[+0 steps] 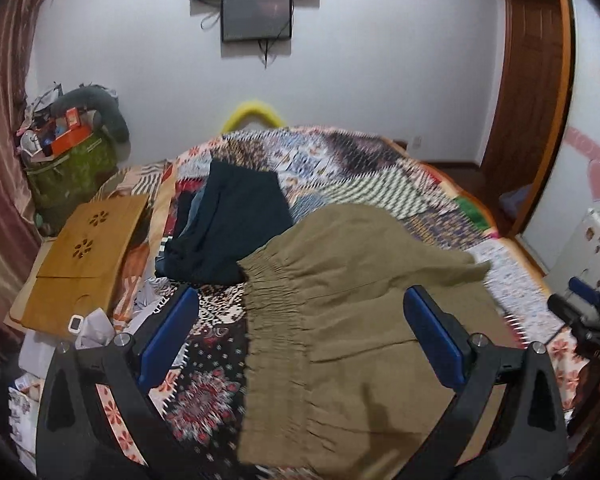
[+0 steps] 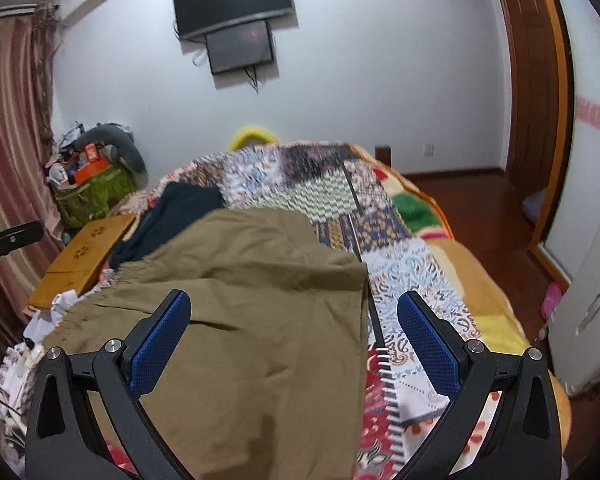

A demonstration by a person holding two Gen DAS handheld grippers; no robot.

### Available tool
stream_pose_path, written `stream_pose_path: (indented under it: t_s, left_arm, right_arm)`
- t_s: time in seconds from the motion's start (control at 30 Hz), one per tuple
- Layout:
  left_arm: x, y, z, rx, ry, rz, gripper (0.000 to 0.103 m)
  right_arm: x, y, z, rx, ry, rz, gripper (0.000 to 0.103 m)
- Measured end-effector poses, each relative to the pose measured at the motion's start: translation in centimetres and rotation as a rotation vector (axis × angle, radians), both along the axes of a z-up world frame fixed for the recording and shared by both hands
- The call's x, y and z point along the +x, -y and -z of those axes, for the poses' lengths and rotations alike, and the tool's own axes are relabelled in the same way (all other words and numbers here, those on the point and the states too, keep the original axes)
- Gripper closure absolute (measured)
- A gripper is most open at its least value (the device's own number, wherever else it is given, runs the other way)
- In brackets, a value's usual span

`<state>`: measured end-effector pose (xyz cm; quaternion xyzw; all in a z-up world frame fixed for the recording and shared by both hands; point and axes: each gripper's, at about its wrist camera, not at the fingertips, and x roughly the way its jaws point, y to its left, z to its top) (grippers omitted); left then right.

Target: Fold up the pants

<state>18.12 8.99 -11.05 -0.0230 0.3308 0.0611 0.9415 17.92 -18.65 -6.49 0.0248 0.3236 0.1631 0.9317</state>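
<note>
Both grippers, left gripper (image 1: pixel 300 336) and right gripper (image 2: pixel 294 340), hanging wide apart, gripping nothing, over khaki pants (image 2: pixel 244 300) lying on bed (image 2: pixel 412 248).

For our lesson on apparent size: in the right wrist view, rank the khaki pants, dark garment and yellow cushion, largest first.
1. khaki pants, though nearest the camera
2. dark garment, partly hidden by the pants
3. yellow cushion, farthest and partly hidden

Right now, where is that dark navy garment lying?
The dark navy garment lies on the patchwork quilt, toward the left side of both views, just beyond the olive pants and right of the wooden board.
</note>
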Motion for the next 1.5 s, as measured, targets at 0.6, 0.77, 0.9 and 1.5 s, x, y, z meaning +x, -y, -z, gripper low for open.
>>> stream_pose_path:
  t_s: [0.6, 0.77, 0.9, 1.5]
  left_arm:
    - [10.6, -5.9, 10.6, -0.069, -0.387, 0.04, 0.041]
    - [11.8, -5.7, 12.5, -0.061, -0.467, 0.076, 0.049]
    - [12.3, -6.1, 12.4, -0.098, -0.47, 0.096, 0.049]
    - [13.1, -5.9, 14.0, -0.104, -0.489, 0.063, 0.043]
  right_arm:
    - [10.2, 0.2, 5.6, -0.101, -0.247, -0.133, 0.046]
    - [12.5, 0.4, 7.2, -0.103, -0.32, -0.161, 0.047]
    - [13.3, 0.7, 8.1, -0.055, -0.368, -0.174, 0.053]
    - [13.2, 0.7, 7.8, -0.103, -0.296, -0.153, 0.101]
